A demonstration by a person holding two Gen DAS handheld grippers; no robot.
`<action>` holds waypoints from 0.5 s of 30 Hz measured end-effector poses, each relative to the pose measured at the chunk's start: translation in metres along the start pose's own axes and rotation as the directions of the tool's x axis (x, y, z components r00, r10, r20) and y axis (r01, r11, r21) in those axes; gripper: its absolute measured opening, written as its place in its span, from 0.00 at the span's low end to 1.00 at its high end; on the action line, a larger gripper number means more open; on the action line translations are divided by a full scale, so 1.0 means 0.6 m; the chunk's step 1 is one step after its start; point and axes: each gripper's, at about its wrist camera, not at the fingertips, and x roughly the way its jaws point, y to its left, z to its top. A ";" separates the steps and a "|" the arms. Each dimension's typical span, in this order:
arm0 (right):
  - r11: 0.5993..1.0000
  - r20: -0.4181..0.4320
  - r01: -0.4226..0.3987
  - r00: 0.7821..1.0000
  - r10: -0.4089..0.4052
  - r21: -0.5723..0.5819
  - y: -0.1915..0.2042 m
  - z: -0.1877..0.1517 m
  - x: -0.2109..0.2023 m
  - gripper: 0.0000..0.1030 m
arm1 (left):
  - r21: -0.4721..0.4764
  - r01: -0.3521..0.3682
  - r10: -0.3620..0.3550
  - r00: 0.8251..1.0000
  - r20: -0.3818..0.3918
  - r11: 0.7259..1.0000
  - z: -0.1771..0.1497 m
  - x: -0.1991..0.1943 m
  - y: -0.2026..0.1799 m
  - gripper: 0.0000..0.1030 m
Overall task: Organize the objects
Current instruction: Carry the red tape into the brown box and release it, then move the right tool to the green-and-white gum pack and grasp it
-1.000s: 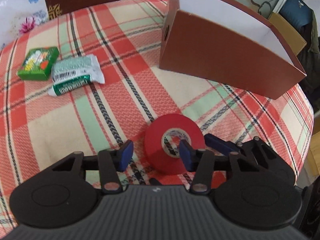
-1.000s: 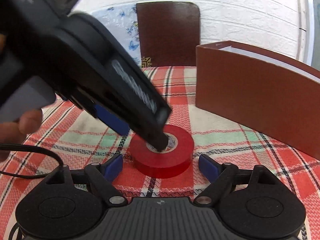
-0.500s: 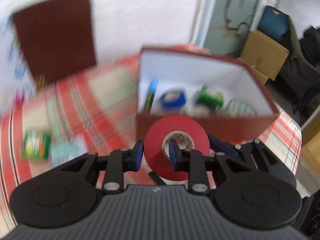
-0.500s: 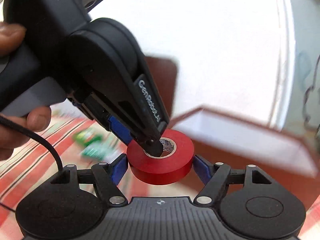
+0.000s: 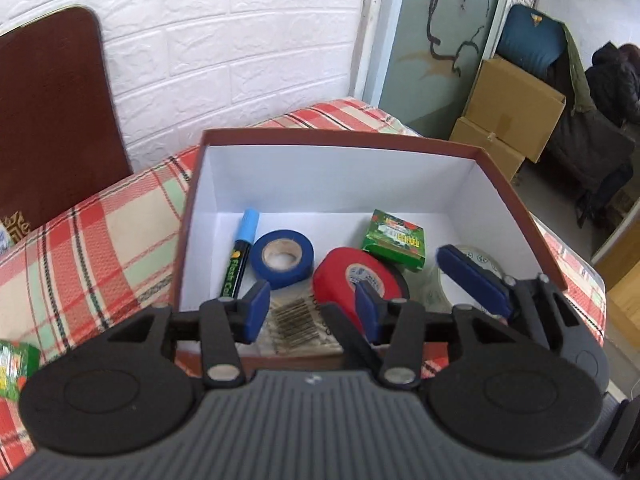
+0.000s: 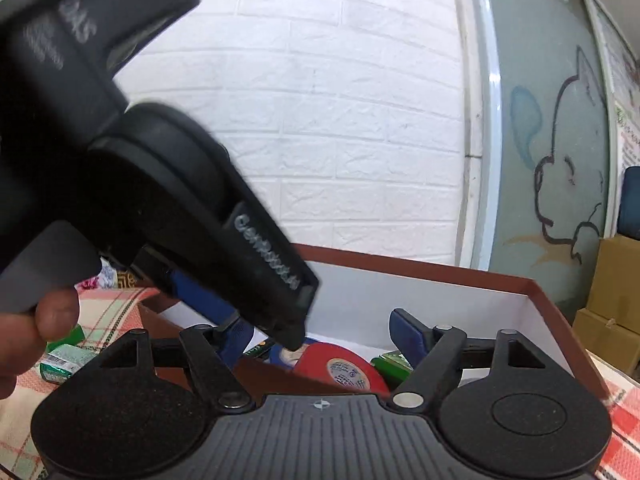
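The red tape roll (image 5: 340, 280) lies tilted inside the brown box (image 5: 332, 136), leaning on a black roll. My left gripper (image 5: 312, 306) hovers over the box's near wall, its jaws opening, with the pads off the tape. One blue pad (image 5: 370, 308) shows in front of the roll. My right gripper (image 6: 320, 336) is over the same box, its jaws opening with nothing pressed between them, and the red tape (image 6: 344, 368) is below. The left gripper's body (image 6: 200, 200) crosses that view, held by a hand (image 6: 36, 320). A right finger (image 5: 472, 280) reaches in from the right.
The box also holds a blue tape roll (image 5: 282, 258), a blue-capped marker (image 5: 240, 256), a green packet (image 5: 394, 246), a clear tape roll (image 5: 432, 280) and a barcoded packet (image 5: 296, 320). Another green packet (image 5: 14, 364) lies on the plaid tablecloth (image 5: 100, 240). A brown chair back (image 5: 52, 120) stands behind.
Both grippers rose from the tablecloth and came over the box. The left gripper closed through the red tape's hole, carried it up, then let go; the roll now lies inside the box.
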 end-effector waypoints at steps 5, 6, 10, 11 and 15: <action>1.000 0.056 -0.016 0.998 0.016 -0.001 0.028 -0.011 -0.048 0.73 | 0.002 -0.009 0.009 0.994 0.108 1.000 -0.038 -0.071 0.017 0.48; 1.000 0.058 -0.026 0.998 0.026 0.003 0.033 -0.014 -0.059 0.73 | -0.005 -0.016 0.016 0.992 0.124 1.000 -0.047 -0.085 0.025 0.48; 0.996 0.032 -0.094 0.995 0.094 0.000 0.063 -0.021 -0.083 0.73 | -0.087 -0.083 0.094 0.987 0.133 0.993 -0.097 -0.133 0.078 0.48; 0.992 0.010 -0.123 0.992 0.123 -0.010 0.081 -0.023 -0.087 0.73 | -0.121 -0.102 0.116 0.986 0.121 0.987 -0.112 -0.140 0.098 0.48; 0.951 -0.133 -0.310 0.943 0.306 -0.011 0.126 -0.026 -0.077 0.71 | -0.263 -0.212 0.232 0.972 0.046 0.941 -0.182 -0.162 0.198 0.48</action>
